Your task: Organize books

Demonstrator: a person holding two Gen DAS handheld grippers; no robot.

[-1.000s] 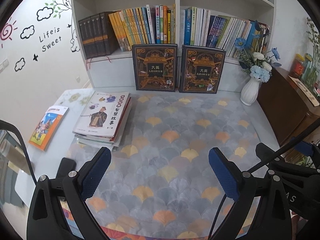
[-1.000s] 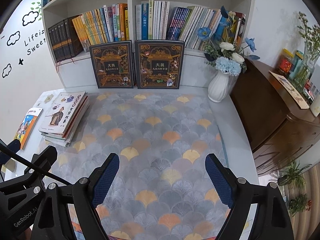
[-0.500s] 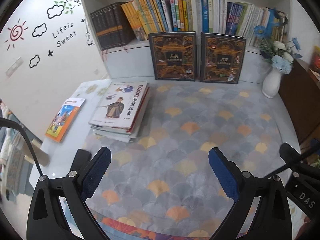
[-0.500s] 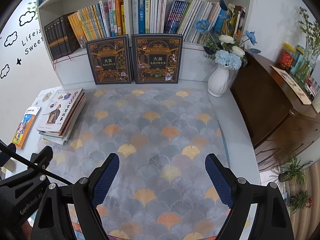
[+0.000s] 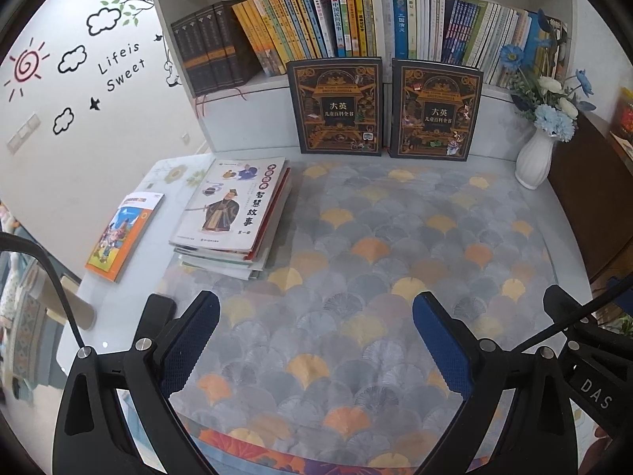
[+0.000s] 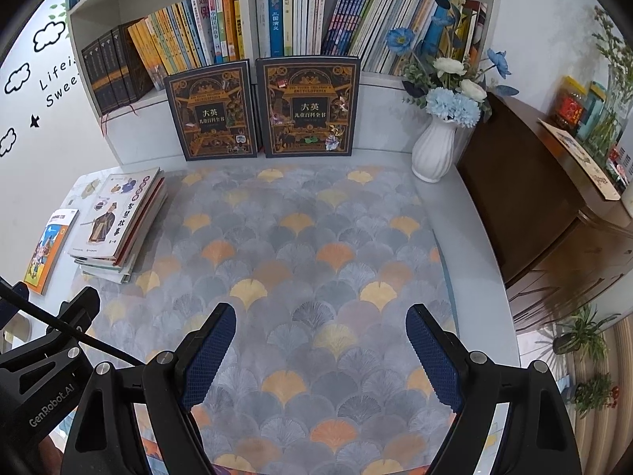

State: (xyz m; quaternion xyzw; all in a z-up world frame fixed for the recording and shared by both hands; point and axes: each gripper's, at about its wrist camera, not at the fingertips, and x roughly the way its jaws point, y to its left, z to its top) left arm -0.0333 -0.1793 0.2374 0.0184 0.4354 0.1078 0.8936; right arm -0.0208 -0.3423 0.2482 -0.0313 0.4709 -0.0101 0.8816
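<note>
Both claws, left claw [image 5: 314, 338] and right claw [image 6: 320, 350], wide open, holding nothing. Book pile [image 5: 233, 215] near desk's left edge: better grab top book by edge, lift slowly.

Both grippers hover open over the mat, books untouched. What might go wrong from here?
1. The stack of books lies unevenly; gripping the top one may drag the others askew.
2. The two dark books only lean against the shelf; a nudge could tip them forward.
3. The white vase stands close beside them, so the right gripper might knock it.
</note>
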